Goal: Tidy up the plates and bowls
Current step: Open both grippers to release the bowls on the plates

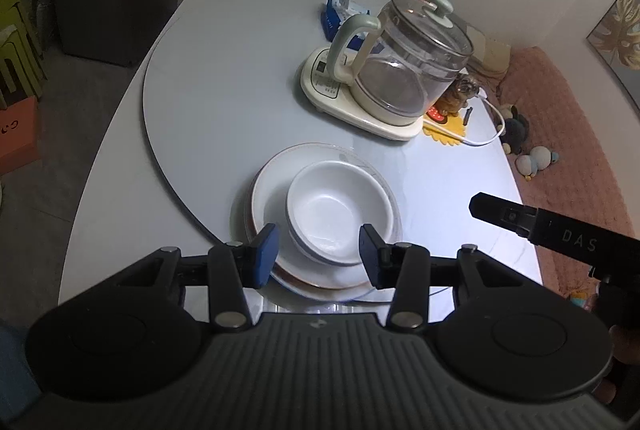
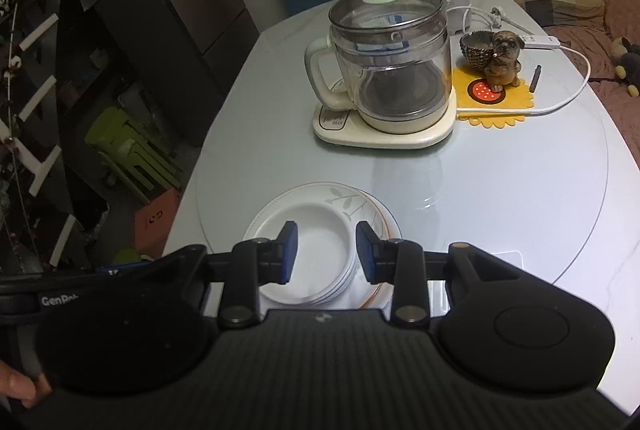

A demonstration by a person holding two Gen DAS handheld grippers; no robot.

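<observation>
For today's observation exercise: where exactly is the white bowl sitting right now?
In both wrist views the white bowl sits stacked on the plates at the table's near edge, in front of the glass kettle.

White bowls (image 1: pixel 338 213) sit nested upright, seemingly two or three, atop stacked plates (image 2: pixel 344 199); the top plate is white with a grey leaf pattern, a lower one orange-rimmed; the stack rests near the table's (image 2: pixel 500 189) near edge.
</observation>
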